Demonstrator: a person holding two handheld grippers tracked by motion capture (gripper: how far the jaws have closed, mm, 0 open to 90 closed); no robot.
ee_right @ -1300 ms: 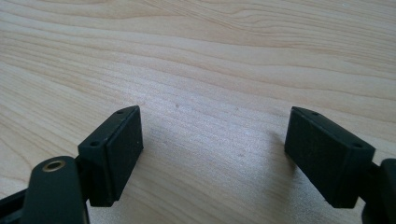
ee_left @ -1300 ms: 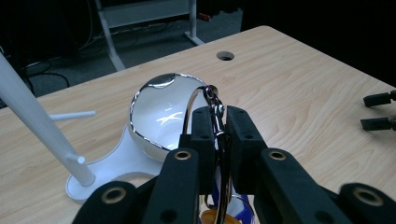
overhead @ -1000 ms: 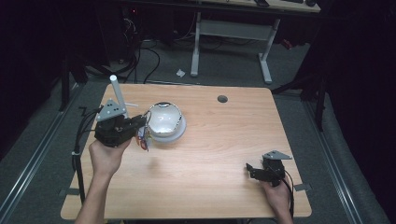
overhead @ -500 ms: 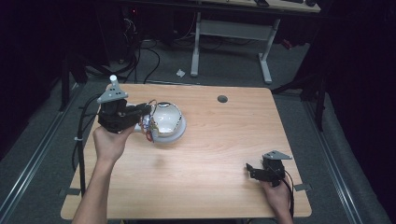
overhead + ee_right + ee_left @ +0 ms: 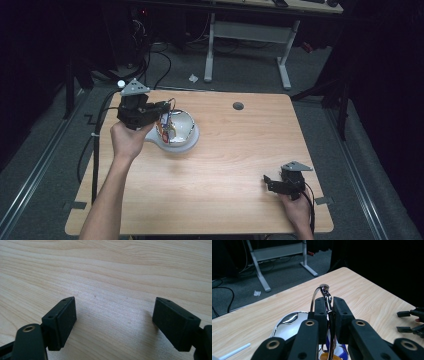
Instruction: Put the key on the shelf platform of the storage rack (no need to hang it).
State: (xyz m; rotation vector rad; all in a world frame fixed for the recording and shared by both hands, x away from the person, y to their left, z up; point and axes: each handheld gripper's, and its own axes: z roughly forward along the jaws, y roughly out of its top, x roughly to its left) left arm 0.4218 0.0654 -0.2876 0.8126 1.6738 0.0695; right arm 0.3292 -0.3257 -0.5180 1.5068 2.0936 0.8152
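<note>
Moved: my left gripper (image 5: 162,111) has swung up and toward the far-left corner of the counter (image 5: 235,165), tipping the bowl (image 5: 176,129) from level onto its side; my right gripper (image 5: 272,182) has not shifted.
Left jaws: closed tight on a thin chrome handle (image 5: 322,293), which arches up between them.
Right jaws: spread wide, holding nothing, low over bare wood near the front-right corner.
Bowl: far-left part of the counter, tilted on a pale round base (image 5: 187,145), its opening toward my gripper; coloured bits show inside.
Risk: I judge the slick, narrow handle could twist or slip in my jaws, since the bowl's weight hangs off to one side; contents might spill.
Materials: mirror-bright rounded metal bowl; matte black blocky jaws with screw holes; pale, fine-grained wood counter.
</note>
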